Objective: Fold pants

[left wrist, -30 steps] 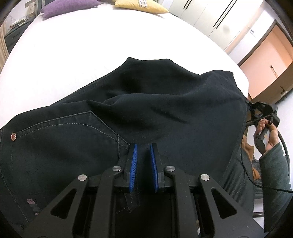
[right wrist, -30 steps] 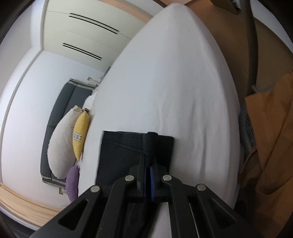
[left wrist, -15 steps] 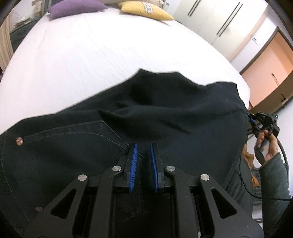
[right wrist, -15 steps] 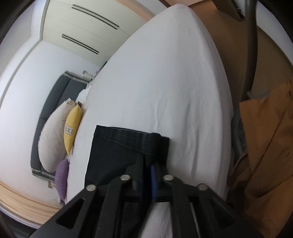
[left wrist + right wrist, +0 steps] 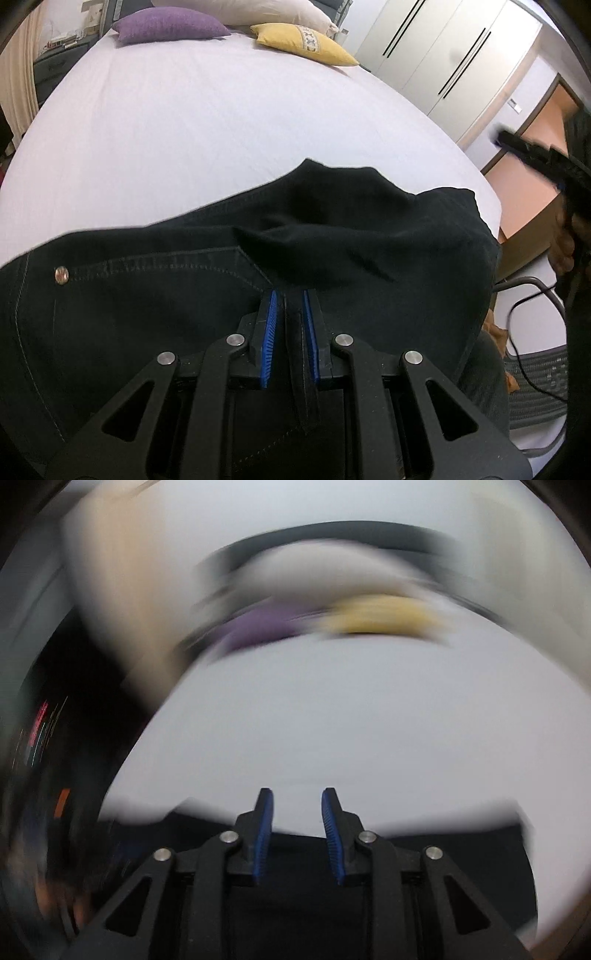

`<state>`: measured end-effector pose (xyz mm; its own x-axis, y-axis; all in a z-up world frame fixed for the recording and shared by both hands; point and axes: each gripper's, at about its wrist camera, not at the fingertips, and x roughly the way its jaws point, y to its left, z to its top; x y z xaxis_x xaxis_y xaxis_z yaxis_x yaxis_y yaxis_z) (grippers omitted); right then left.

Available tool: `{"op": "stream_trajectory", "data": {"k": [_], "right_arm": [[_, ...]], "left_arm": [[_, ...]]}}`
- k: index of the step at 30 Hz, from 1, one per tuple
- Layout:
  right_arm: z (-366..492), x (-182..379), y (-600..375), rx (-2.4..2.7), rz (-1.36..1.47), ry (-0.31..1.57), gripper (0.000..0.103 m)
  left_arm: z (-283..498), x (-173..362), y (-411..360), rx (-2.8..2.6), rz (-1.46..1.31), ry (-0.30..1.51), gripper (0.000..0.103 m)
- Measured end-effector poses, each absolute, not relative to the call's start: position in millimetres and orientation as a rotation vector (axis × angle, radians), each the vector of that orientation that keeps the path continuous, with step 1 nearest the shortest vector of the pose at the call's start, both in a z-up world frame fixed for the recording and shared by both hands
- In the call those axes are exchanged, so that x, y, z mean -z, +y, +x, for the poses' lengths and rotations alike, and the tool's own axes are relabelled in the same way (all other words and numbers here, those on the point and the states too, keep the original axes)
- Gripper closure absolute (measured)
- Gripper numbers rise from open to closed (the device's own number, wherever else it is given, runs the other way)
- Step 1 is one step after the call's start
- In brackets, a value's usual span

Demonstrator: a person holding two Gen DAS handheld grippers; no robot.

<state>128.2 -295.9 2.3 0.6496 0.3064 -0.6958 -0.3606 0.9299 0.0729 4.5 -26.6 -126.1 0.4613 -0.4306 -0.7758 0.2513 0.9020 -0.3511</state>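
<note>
Dark pants (image 5: 332,258) lie spread over the near half of a white bed (image 5: 221,129), filling the lower part of the left wrist view from 9 o'clock round to 3 o'clock; a metal rivet (image 5: 61,275) and pale stitching mark the pocket at 9 o'clock, and a loose fold rises toward 12 o'clock. The left gripper (image 5: 289,306) points steeply down at the cloth, its blue pads (image 5: 271,325) nearly together and clamped on a narrow strip of the pants' fabric that runs back between them.

The right gripper (image 5: 297,808) has just been opening; its jaws stand a moderate way apart with nothing between them, and a dark edge of the pants (image 5: 443,830) lies below and behind its fingers, at 6 o'clock. That view is heavily blurred.

In the left wrist view a purple pillow (image 5: 170,24), a beige pillow (image 5: 258,9) and a yellow pillow (image 5: 306,42) lie at the bed's far end, at 12 o'clock. White wardrobe doors (image 5: 454,55) stand at 1 o'clock. At 3 o'clock a person's hand (image 5: 563,240), blurred, shows beside a dark cable (image 5: 524,354) and a mesh chair seat (image 5: 535,384).
</note>
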Motion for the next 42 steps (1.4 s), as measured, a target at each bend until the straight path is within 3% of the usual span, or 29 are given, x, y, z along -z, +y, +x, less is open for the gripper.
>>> {"op": "stream_trajectory", "data": {"k": [4,8,19,20,21,22,25,35,36,42], "right_arm": [[158.1,36.3,-193.6,-0.585,-0.409,0.893,0.073],[179.5,73.6,-158.4,-0.684,-0.532,1.003,0.073],[198.4,110.2,-161.1,-0.741,-0.539,1.148,0.073],[198.6,113.4,-159.9,-0.757,-0.547,1.166,0.076],[197.2,116.8,-157.4,-0.773,-0.566,1.178,0.089],[194.6,120.5,-154.0,-0.789,-0.585,1.191,0.096],[193.3,120.2,-151.7,-0.774,-0.618,1.168,0.098],[222.7,143.6,-173.5,-0.548,-0.398,1.097,0.097],[225.8,140.4,-177.9,-0.516,-0.358,1.074,0.090],[205.5,91.3,-268.1,-0.304,0.063,1.017,0.086]], "left_arm": [[1.0,129.6,-17.6,0.434,-0.204,1.010,0.089],[4.4,132.6,-13.1,0.445,-0.221,1.016,0.089],[13.2,143.8,-12.2,0.459,-0.242,1.020,0.089],[13.9,144.0,-11.9,0.461,-0.244,1.021,0.089],[14.6,143.9,-11.3,0.461,-0.246,1.021,0.089],[13.6,145.2,-9.8,0.462,-0.247,1.021,0.089],[14.2,145.7,-7.9,0.459,-0.252,1.022,0.089],[10.3,150.6,-12.0,0.439,-0.220,1.015,0.089],[10.1,150.5,-11.8,0.438,-0.222,1.018,0.089],[6.9,148.5,-11.9,0.421,-0.217,1.023,0.089]]}}
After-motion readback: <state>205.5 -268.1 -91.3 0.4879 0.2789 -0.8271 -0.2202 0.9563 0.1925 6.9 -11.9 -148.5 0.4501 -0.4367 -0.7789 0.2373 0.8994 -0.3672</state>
